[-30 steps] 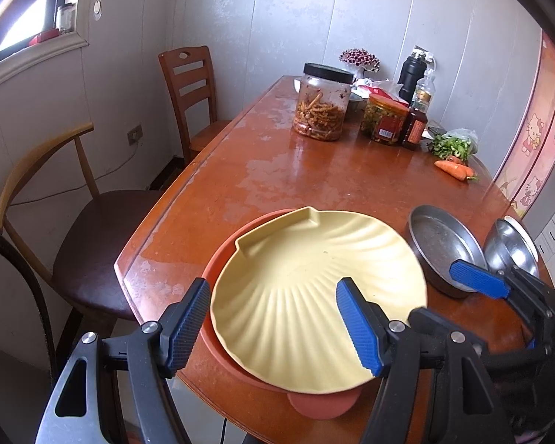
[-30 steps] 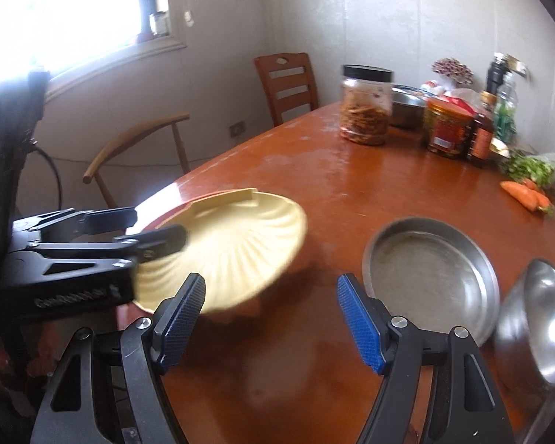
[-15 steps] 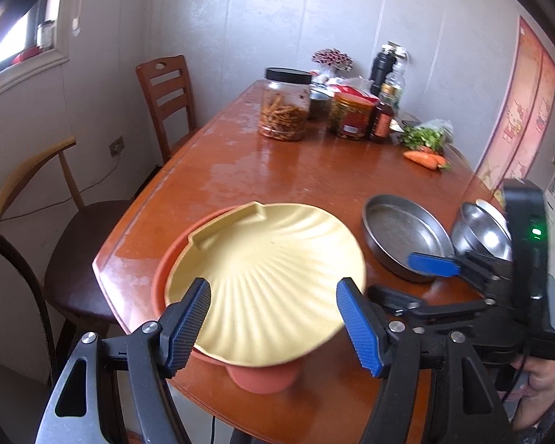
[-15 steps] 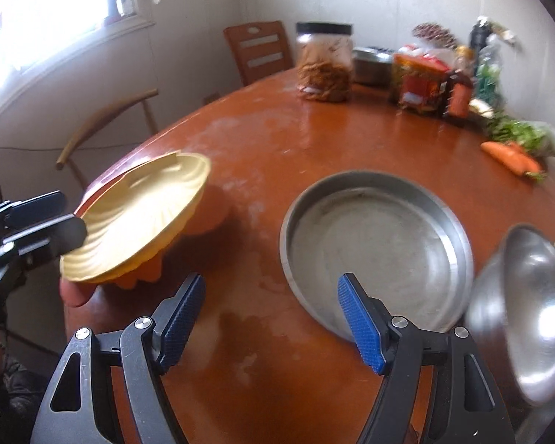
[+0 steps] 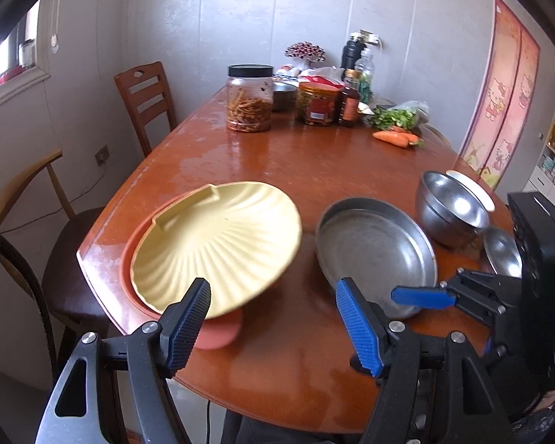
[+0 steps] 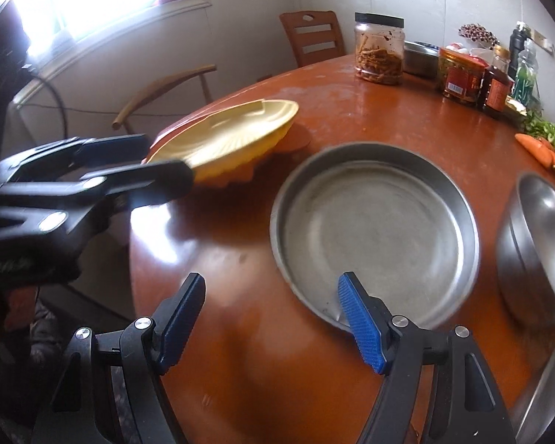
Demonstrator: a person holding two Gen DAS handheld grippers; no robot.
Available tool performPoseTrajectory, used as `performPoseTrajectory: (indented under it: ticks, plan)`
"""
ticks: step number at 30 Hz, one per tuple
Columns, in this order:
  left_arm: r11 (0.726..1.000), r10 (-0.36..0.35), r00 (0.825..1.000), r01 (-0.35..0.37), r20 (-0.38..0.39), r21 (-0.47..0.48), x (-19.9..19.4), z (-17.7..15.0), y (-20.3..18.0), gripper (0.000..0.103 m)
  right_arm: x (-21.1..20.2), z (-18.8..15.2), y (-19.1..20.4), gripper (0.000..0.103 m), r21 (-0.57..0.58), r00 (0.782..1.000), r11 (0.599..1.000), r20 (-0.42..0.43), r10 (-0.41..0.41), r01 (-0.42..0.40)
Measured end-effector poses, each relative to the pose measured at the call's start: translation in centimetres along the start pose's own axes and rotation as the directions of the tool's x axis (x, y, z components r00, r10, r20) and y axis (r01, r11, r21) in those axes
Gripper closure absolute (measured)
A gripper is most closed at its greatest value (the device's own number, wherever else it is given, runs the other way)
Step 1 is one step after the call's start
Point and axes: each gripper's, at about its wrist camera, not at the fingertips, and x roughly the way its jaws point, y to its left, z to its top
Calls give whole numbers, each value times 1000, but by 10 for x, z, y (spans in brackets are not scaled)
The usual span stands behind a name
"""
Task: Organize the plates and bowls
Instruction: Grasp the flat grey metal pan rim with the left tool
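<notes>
Step in hand, by my read: the yellow shell-shaped plate (image 5: 218, 244) is already nested on the red-orange plate (image 5: 218, 335) near the left end of the surface (image 5: 277, 155), and attention is on the flat metal pan (image 6: 373, 236) just right of that stack.

Left tongs (image 5: 270, 327) — apart, nothing clamped. In the left wrist view one pad sits in front of the yellow plate's near rim, the other over bare wood between stack and pan; in the right wrist view they show from the side, just beside the plate's near edge, w/ no sign of pressing on it.

Right tongs (image 6: 272, 325) — also apart, empty. Their right pad overlaps the pan's near rim in the right wrist view, the left pad is over bare wood. Whether a pad touches the rim, can't tell.

Other task items: a steel bowl (image 5: 451, 207) right of the pan w/ a white dish (image 5: 473, 185) behind it, and another small steel bowl (image 5: 503, 251) nearer, partly hidden by the right tongs' body. Jars, bottles, greens and carrots sit well apart at the far end — not in play.

Next move prob. calls for the right tongs to straddle the pan's near rim, one pad inside and one outside, then close firmly. The wall is low and smooth, so a shallow bite could slip. Lift level, then stack: pan w/ the plates, or bowls together — which one is a guess.
</notes>
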Motion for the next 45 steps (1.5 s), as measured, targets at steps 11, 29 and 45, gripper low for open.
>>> performPoseTrajectory:
  ticks: [11, 29, 45]
  plan:
    - [1000, -7, 1000, 8, -30, 9, 3, -16, -32, 33, -45, -40, 5, 27, 17, 999, 1000, 51, 8, -9]
    - [999, -28, 994, 26, -109, -21, 40, -25, -47, 33, -40, -45, -32, 31, 151, 983, 976, 76, -168, 155]
    - [996, -74, 991, 69, -108, -57, 41, -26, -45, 44, -35, -39, -21, 40, 105, 979, 980, 105, -178, 167]
